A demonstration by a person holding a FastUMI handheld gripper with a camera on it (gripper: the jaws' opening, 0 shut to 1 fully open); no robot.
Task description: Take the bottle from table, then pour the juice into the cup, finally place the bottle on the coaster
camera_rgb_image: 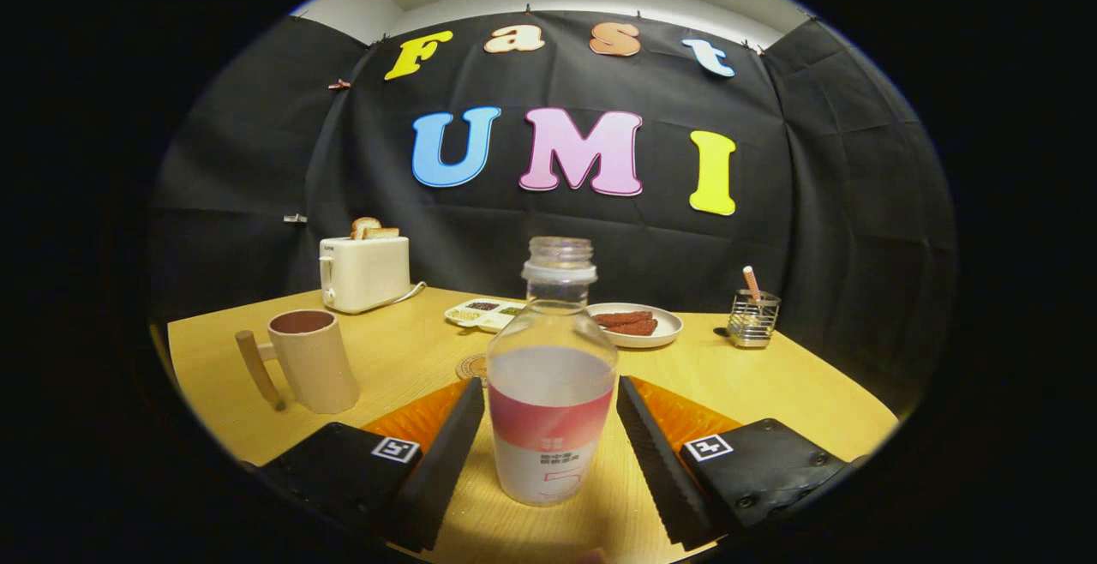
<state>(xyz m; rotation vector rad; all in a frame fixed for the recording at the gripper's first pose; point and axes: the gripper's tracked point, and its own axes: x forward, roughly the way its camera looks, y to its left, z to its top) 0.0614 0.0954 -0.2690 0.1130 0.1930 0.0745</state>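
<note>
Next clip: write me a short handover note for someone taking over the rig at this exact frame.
Tongs: open, one finger on each side of the bottle, not visibly pressing on it.
Bottle: upright on the table, uncapped, partly filled.
Cup: on the table beyond the left finger.
Coaster: just behind the bottle, mostly hidden.
Done: approach.
Left: close on the bottle, lift, pour into the cup, set the bottle on the coaster.

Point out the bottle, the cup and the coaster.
bottle (551, 410): gripper view, label band, between the open fingers.
cup (315, 363): gripper view, side wall, beside its handle.
coaster (472, 367): gripper view, visible edge behind the bottle.
</note>
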